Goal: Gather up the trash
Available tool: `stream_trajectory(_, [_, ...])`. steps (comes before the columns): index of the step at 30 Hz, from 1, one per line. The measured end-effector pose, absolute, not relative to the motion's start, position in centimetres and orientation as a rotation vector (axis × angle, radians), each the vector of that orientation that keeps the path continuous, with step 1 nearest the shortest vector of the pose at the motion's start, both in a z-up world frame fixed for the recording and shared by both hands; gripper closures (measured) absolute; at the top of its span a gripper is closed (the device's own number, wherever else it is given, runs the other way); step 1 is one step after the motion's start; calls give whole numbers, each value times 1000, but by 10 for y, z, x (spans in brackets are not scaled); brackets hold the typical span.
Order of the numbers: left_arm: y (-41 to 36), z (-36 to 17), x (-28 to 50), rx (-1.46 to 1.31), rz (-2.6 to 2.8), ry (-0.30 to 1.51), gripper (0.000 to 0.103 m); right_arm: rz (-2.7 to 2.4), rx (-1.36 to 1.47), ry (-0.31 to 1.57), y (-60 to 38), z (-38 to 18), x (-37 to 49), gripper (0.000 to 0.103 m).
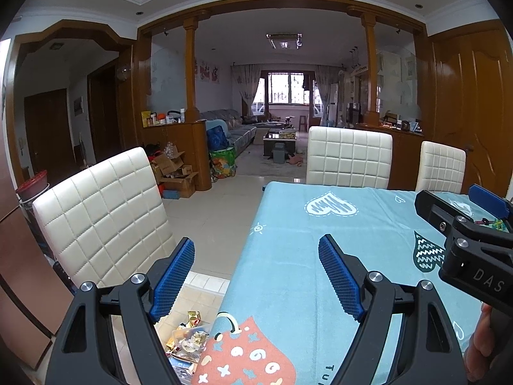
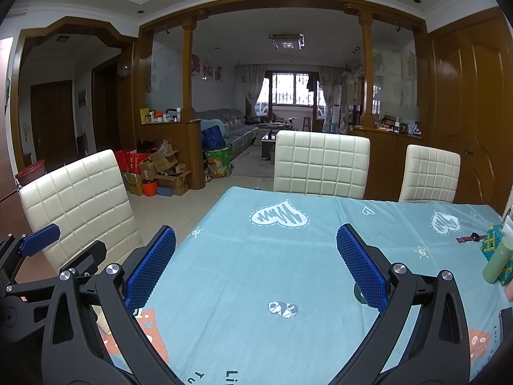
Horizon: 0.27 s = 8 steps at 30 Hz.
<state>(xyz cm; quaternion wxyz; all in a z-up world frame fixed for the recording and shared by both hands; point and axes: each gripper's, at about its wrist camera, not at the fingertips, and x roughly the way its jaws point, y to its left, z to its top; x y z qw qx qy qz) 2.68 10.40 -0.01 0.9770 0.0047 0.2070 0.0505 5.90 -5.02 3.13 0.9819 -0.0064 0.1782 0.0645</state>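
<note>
My left gripper hovers open over the near left edge of the table with the light-blue cloth, with nothing between its blue pads. Below it on the floor, beside the table, a clear box of crumpled wrappers is partly hidden by the table edge. My right gripper is also open and empty above the cloth; in the left wrist view the right gripper shows at the right edge. A small dark red scrap lies on the cloth at the right. The left gripper shows at the far left.
White quilted chairs stand at the table's left side and far side. A green bottle and a knitted blue-yellow thing sit at the table's right edge. Cardboard boxes are piled by a wooden partition.
</note>
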Motion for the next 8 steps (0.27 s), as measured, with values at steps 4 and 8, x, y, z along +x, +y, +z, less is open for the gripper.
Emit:
stream_trajectory(4, [106,1,27,-8,110,423,25,130,-16,358,-50,30,59,4])
stream_trajectory(8, [107,0,28,-11,110,432,25,135,-14,362,-50,29,60,4])
